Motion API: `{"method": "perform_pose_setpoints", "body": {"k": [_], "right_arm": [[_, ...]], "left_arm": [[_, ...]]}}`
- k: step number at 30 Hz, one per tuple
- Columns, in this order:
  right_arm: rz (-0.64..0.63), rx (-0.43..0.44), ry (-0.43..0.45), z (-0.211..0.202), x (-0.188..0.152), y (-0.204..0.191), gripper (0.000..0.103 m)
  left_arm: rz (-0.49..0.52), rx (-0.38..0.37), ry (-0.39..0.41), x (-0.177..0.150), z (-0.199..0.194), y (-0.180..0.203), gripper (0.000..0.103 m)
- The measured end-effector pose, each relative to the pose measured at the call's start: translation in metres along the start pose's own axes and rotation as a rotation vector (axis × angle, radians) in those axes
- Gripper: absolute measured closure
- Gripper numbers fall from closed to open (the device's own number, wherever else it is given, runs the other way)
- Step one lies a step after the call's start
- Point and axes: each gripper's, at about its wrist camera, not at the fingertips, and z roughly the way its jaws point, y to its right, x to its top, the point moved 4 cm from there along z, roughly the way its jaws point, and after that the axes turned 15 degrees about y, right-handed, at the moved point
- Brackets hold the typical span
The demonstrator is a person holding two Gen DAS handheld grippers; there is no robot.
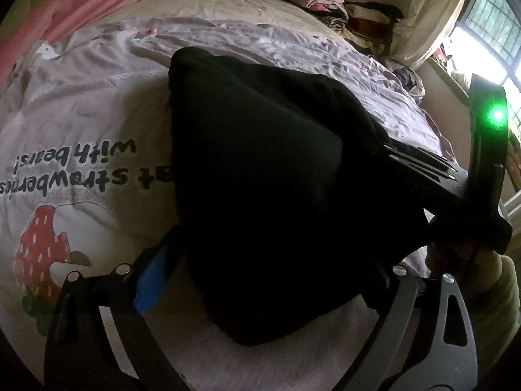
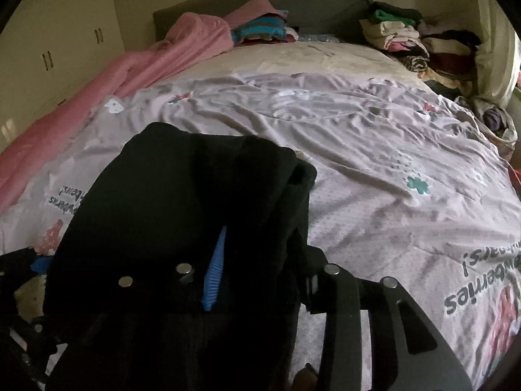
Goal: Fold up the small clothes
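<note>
My left gripper (image 1: 260, 280) has the black garment (image 1: 260, 176) draped between its spread fingers — whether the pads press it, I cannot tell. Only the left wrist view shows my right gripper (image 1: 384, 153) reaching in from the side with its green light (image 1: 497, 115). The right wrist view alone shows that gripper's blue pad (image 2: 213, 277) lying against the cloth, jaws partly apart, on the printed bedspread (image 2: 374, 169) — and the wardrobe (image 2: 58, 39).

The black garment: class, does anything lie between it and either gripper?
Nothing visible does. The black garment lies between the fingers of both the left gripper and the right gripper, on the printed bedsheet.
</note>
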Motion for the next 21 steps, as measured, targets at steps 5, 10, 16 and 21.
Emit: {"method": "perform_pose_setpoints", "body": {"k": [5,10,16,21], "right_arm": [[0.006,-0.03,0.008,-0.008,0.0,0.005,0.057],[-0.001,-0.041,0.008,-0.02,-0.003,0.004,0.055],[0.015,-0.038,0.018,-0.042,-0.005,0.007,0.053],[0.048,-0.048,0.019,-0.061,-0.011,0.015,0.05]], "left_arm": [[0.002,0.001,0.001,-0.002,-0.004,-0.001,0.015],[0.0,0.003,0.005,-0.002,-0.007,-0.002,0.015],[0.002,0.015,0.016,-0.002,-0.015,-0.004,0.015],[0.007,0.023,0.027,-0.002,-0.021,-0.004,0.015]]}}
